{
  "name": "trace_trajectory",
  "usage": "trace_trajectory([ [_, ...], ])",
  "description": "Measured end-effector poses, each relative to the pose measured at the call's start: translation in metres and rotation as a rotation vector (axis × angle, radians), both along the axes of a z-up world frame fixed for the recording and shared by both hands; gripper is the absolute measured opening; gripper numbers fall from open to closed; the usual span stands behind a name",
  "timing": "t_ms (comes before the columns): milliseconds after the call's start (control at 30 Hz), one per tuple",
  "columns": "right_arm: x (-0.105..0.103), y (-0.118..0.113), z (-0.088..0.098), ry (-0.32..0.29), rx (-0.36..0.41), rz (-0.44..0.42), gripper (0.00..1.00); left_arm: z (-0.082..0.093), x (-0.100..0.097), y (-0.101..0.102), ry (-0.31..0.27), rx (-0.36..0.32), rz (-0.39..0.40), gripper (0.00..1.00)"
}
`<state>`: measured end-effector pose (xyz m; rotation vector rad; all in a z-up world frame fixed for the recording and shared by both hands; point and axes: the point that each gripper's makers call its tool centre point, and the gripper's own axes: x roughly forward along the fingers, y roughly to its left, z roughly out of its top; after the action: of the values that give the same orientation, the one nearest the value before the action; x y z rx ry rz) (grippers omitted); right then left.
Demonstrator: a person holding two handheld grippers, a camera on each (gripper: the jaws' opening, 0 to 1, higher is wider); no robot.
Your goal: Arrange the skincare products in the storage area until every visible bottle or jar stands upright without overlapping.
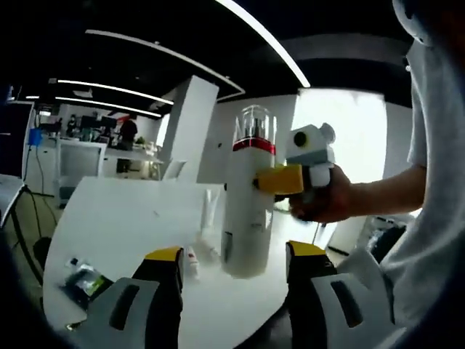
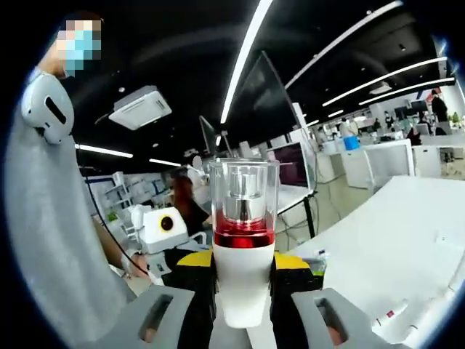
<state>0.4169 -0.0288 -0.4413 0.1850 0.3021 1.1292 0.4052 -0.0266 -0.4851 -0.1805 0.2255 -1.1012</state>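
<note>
White bottle (image 1: 247,203) with a clear cap hangs above the worktop (image 1: 123,225), pinched by the right gripper (image 2: 243,280); left gripper (image 1: 232,273) spread below, worktop edge near.

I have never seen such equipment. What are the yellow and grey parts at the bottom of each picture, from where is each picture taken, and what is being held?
A person holds one hand tool in each hand; each tool has two yellow-tipped jaws and carries a camera looking forward along them. The left gripper view shows the left gripper open, holding nothing. Ahead of it, the right gripper clamps a tall white bottle with a red band and clear cap, lifted above the white table. The right gripper view shows that bottle close up between its own jaws. Small items lie on the table, too blurred to name.
</note>
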Motion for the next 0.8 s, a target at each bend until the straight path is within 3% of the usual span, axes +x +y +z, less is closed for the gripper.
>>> trace_trajectory([
  [333, -0.034, 0.023, 0.002, -0.012, -0.009, 0.129, 0.21, -0.009, -0.028, -0.016, -0.030, 0.060, -0.141, 0.49],
  [433, -0.044, 0.028, 0.003, -0.023, -0.014, 0.167, 0.21, -0.008, -0.034, -0.017, -0.082, 0.090, -0.170, 0.41],
  [667, -0.062, 0.038, -0.001, -0.029, -0.039, 0.256, 0.21, -0.014, -0.058, -0.026, -0.071, 0.117, -0.292, 0.36],
  [800, -0.067, 0.045, -0.005, -0.036, -0.049, 0.292, 0.21, -0.018, -0.060, -0.025, -0.065, 0.138, -0.305, 0.37],
])
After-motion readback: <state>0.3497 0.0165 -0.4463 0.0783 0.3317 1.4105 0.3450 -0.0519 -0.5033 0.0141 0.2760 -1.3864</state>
